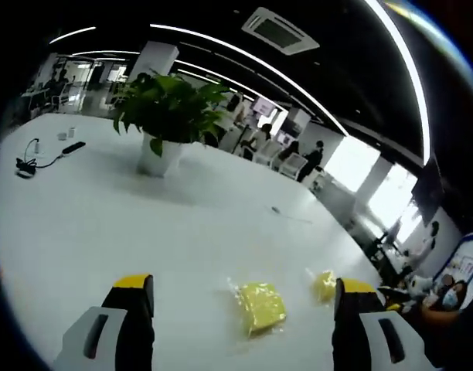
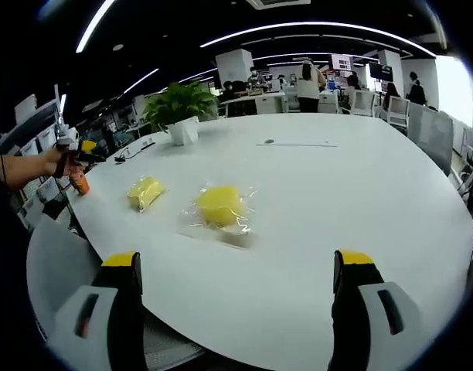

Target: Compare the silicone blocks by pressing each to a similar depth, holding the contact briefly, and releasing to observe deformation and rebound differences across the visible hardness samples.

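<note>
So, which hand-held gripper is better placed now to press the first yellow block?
Probably the left hand-held gripper: a bagged yellow block lies right between its open jaws. The right hand-held gripper, also open, is held farther back from its nearest block.

Two bagged blocks (image 2: 220, 205) on table (image 2: 360, 193)

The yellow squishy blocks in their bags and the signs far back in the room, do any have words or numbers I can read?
None can be read.
Yellow blocks: no print shows on the wrappers.
Glowing sign at the back: too small and blurred.
Blue board: too blurred.
</note>
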`<state>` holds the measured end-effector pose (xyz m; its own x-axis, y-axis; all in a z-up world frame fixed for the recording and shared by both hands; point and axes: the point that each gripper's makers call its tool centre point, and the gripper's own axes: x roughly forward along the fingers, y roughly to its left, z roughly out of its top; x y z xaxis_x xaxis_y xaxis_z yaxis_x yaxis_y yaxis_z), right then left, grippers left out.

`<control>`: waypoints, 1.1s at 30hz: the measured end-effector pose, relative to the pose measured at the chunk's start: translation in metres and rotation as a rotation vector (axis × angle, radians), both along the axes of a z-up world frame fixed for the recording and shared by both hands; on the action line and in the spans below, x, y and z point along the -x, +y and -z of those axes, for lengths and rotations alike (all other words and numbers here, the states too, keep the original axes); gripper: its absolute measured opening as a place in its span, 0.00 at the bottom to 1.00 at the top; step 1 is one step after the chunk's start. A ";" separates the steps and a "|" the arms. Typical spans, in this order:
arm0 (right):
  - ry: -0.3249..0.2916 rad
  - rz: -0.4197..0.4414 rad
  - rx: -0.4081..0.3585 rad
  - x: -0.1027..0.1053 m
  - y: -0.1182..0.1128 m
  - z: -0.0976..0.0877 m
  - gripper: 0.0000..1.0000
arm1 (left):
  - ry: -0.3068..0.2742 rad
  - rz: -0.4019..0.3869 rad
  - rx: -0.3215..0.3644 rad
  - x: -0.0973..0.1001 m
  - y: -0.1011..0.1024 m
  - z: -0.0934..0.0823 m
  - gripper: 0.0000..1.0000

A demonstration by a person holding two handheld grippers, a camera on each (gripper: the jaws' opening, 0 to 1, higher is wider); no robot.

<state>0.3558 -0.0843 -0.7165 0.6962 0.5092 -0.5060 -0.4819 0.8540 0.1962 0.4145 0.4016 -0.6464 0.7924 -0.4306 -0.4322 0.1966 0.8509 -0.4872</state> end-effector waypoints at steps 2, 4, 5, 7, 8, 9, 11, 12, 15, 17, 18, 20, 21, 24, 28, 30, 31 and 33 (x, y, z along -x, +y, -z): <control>-0.003 -0.007 0.006 -0.001 0.001 -0.002 0.96 | 0.041 0.015 0.011 -0.001 -0.003 0.009 0.98; -0.009 -0.015 0.014 -0.002 0.002 -0.004 0.96 | 0.062 0.029 -0.023 -0.005 -0.003 0.019 0.97; -0.011 -0.016 0.016 -0.003 0.001 -0.005 0.96 | 0.063 0.035 -0.027 -0.008 -0.004 0.022 0.98; -0.009 -0.016 0.017 -0.004 0.001 -0.005 0.96 | 0.088 0.046 0.002 -0.011 -0.008 0.029 0.97; -0.009 -0.017 0.019 -0.004 0.001 -0.006 0.96 | 0.093 0.047 0.016 -0.014 -0.010 0.031 0.97; -0.011 -0.018 0.021 -0.005 0.001 -0.006 0.96 | 0.098 0.061 0.041 -0.017 -0.013 0.033 0.97; -0.014 -0.018 0.015 -0.008 0.002 -0.007 0.96 | 0.108 0.106 0.081 -0.017 -0.024 0.037 0.95; -0.014 -0.017 0.010 -0.008 0.002 -0.006 0.96 | 0.123 0.150 0.084 -0.014 -0.030 0.043 0.93; -0.007 -0.018 -0.004 -0.008 0.008 -0.003 0.96 | 0.125 0.169 0.034 -0.020 -0.032 0.055 0.88; -0.002 -0.025 -0.003 -0.006 0.012 0.000 0.96 | 0.143 0.158 0.045 -0.025 -0.036 0.060 0.86; -0.002 -0.028 -0.004 -0.005 0.014 0.001 0.96 | 0.145 0.158 0.050 -0.027 -0.038 0.062 0.86; -0.001 -0.027 -0.001 -0.005 0.014 0.002 0.96 | 0.165 0.166 0.056 -0.031 -0.044 0.069 0.83; 0.000 -0.019 -0.005 -0.005 0.013 0.002 0.96 | 0.183 0.171 0.050 -0.033 -0.046 0.075 0.82; 0.015 -0.016 -0.021 -0.005 0.013 0.005 0.96 | 0.278 0.126 0.081 -0.034 -0.047 0.093 0.73; 0.025 -0.035 -0.004 -0.003 0.012 0.008 0.96 | 0.253 0.115 0.111 -0.042 -0.048 0.101 0.62; 0.033 -0.026 -0.010 -0.004 0.009 0.009 0.96 | 0.265 0.113 0.078 -0.042 -0.048 0.110 0.50; 0.033 -0.025 -0.010 -0.004 0.008 0.009 0.96 | 0.273 0.118 0.058 -0.041 -0.048 0.114 0.43; 0.037 -0.024 -0.010 -0.005 0.008 0.010 0.96 | 0.248 0.119 0.056 -0.045 -0.051 0.116 0.37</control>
